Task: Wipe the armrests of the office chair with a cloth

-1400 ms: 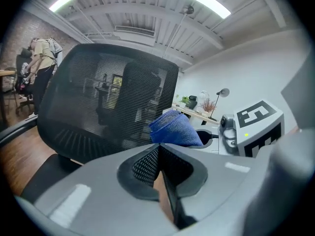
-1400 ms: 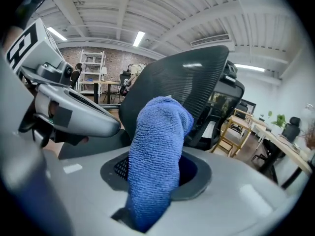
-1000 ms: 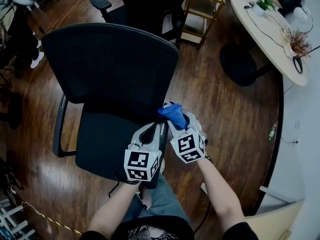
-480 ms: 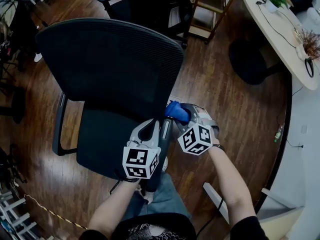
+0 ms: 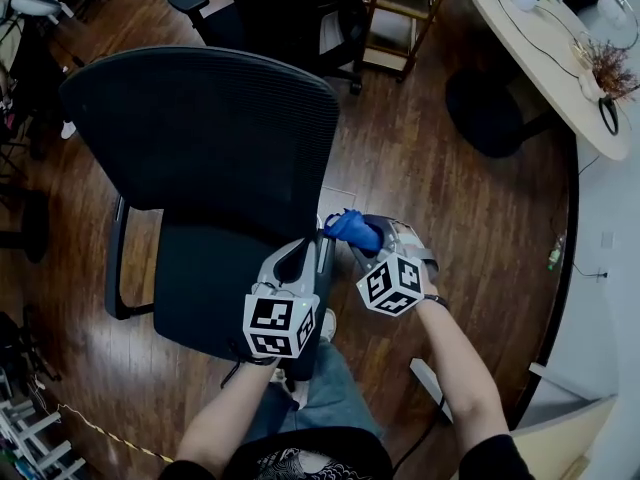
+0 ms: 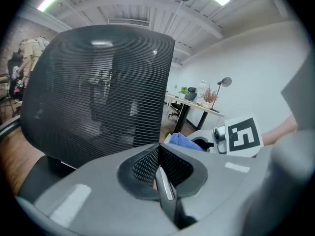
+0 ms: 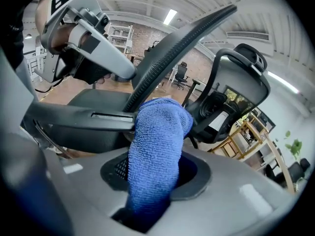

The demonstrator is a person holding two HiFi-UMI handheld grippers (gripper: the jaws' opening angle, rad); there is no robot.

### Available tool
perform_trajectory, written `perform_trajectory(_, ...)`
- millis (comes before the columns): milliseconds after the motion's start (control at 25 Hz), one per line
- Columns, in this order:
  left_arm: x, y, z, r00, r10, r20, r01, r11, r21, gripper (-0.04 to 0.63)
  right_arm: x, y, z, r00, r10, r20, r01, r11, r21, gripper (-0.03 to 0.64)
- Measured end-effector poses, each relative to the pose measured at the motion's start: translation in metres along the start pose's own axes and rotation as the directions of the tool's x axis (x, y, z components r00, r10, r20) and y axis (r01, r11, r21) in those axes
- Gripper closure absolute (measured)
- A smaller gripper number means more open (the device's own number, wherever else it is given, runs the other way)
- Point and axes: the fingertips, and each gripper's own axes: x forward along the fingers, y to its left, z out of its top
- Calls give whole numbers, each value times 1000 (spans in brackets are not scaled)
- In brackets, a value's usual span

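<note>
A black mesh office chair (image 5: 210,138) fills the head view, its backrest toward the top. Its left armrest (image 5: 115,258) shows bare at the left. The right armrest (image 5: 322,268) runs beside my left gripper (image 5: 300,250), which hangs just above it, jaws shut and empty (image 6: 160,167). My right gripper (image 5: 365,240) sits to the right, shut on a blue cloth (image 5: 350,228). In the right gripper view the blue cloth (image 7: 157,141) presses against the rear end of the black armrest (image 7: 78,118), next to the backrest edge (image 7: 172,48).
A round table (image 5: 540,38) with small plants stands at the top right. A wooden shelf unit (image 5: 400,8) and another black chair (image 5: 200,8) stand behind the backrest. The person's legs (image 5: 320,388) are just below the seat, on wood flooring.
My right gripper has swung round so its marker cube sits further right and the cloth points left at the armrest. The left gripper has hardly moved.
</note>
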Motion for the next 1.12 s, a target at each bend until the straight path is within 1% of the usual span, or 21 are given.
perform_trajectory(240,-9,-15,-1,1000,-25,-2,25,1000,16,591,-17,10,-19,999,-20,-30,22,996,88,479)
perform_trajectory(360,-14,-17,-5,999,-38,-3,38,999,28,591,-19,22,-24,999,-30,-33,34,991,131,479)
perform_trajectory(600,-32,-19,-25,997,-70,-20,71,996,45,591,-30,63,-27,998,-50,-41,57,976,212,479)
perform_trajectory(920,-62,-33,-50,991,-129,-35,131,990,59,591,-55,113,-29,994,-88,-66,103,954,281,479)
perform_trajectory(1120,-90,-37,-66,986,-165,-35,167,983,74,591,-70,147,-28,989,-117,-90,139,940,312,479)
